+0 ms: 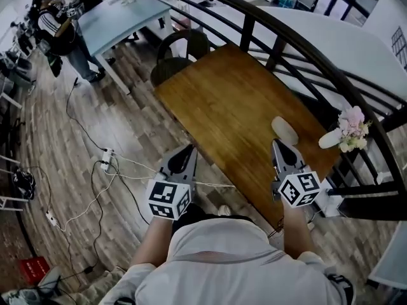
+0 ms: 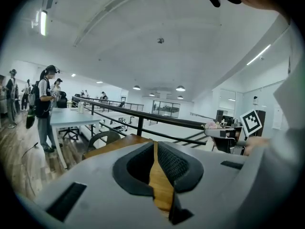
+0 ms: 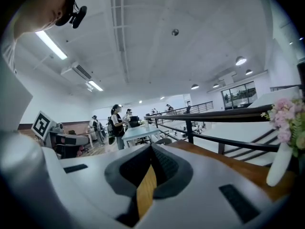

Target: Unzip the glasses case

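The glasses case [image 1: 284, 130], a pale beige oval, lies on the wooden table [image 1: 235, 100] near its right end. In the head view my right gripper [image 1: 278, 143] is shut and empty, its tip just short of the case on the near side. My left gripper [image 1: 189, 149] is also shut and empty; it hangs beside the table's near edge, well left of the case. In the left gripper view the left gripper [image 2: 154, 144] has its jaws together over the wood. The right gripper view shows the right gripper [image 3: 151, 149] the same way, its body hiding the case.
A white vase of pink flowers [image 1: 346, 131] lies at the table's right end, close to the case. A dark railing [image 1: 305, 49] runs behind the table and a dark chair [image 1: 181, 49] stands at its far end. Cables [image 1: 105, 170] cross the floor at left. People stand by a blue table [image 1: 121, 18].
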Demonstrator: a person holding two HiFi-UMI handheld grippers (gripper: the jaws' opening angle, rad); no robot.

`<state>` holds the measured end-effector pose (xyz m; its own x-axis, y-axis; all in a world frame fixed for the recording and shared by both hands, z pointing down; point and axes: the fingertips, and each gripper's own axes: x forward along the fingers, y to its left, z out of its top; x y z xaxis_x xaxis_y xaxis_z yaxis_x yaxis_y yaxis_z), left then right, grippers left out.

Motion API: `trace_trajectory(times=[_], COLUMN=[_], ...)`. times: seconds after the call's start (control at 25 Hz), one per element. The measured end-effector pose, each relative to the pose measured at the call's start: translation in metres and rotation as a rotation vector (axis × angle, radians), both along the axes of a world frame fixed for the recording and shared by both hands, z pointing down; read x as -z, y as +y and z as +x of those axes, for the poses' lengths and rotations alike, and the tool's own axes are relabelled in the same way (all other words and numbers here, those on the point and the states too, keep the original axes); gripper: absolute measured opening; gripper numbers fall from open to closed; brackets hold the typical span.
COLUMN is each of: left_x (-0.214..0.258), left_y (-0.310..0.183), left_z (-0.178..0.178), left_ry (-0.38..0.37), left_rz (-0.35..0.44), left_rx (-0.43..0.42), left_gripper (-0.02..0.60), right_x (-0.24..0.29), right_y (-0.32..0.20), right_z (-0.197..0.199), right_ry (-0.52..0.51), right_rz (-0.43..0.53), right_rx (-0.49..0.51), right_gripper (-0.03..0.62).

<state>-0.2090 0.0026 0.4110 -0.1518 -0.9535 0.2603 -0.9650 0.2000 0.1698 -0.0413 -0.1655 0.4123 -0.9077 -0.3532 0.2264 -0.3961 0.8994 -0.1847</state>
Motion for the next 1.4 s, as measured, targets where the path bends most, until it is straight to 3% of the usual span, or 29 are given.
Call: trace_trajectory(times=[0.16, 0.48, 0.64, 1.0, 1.4], left_x=[-0.004, -0.004, -0.014, -0.025, -0.009], left_y=[-0.044, -0.114, -0.134, -0.171, -0.210], left_z=[-0.024, -0.074, -0.075, -0.013, 0.085], left_ry=[0.024, 0.041, 0.058, 0.061, -0.001], left_rz=[0.028, 0.049, 0.035, 0.003, 0.003], left_rx=[-0.153, -0.440, -0.539, -0.703, -0.751], left_gripper=[0.032, 0.032, 0.032, 0.032, 0.032], right_x=[0.016, 0.024, 0.018, 0.000, -0.013], right_y=[-0.023, -0.024, -0.018, -0.015, -0.047], right_z=[0.002, -0.027, -0.011, 0.064, 0.166], right_ry=[-0.014, 0.058, 0.108, 0.128, 0.047], right_rz=[0.026, 0.071, 0.064, 0.025, 0.011], right_rx=[-0.185, -0.429, -0.554, -0.734, -0.787], right_gripper=[0.051, 0.051, 0.051, 0.051, 0.051])
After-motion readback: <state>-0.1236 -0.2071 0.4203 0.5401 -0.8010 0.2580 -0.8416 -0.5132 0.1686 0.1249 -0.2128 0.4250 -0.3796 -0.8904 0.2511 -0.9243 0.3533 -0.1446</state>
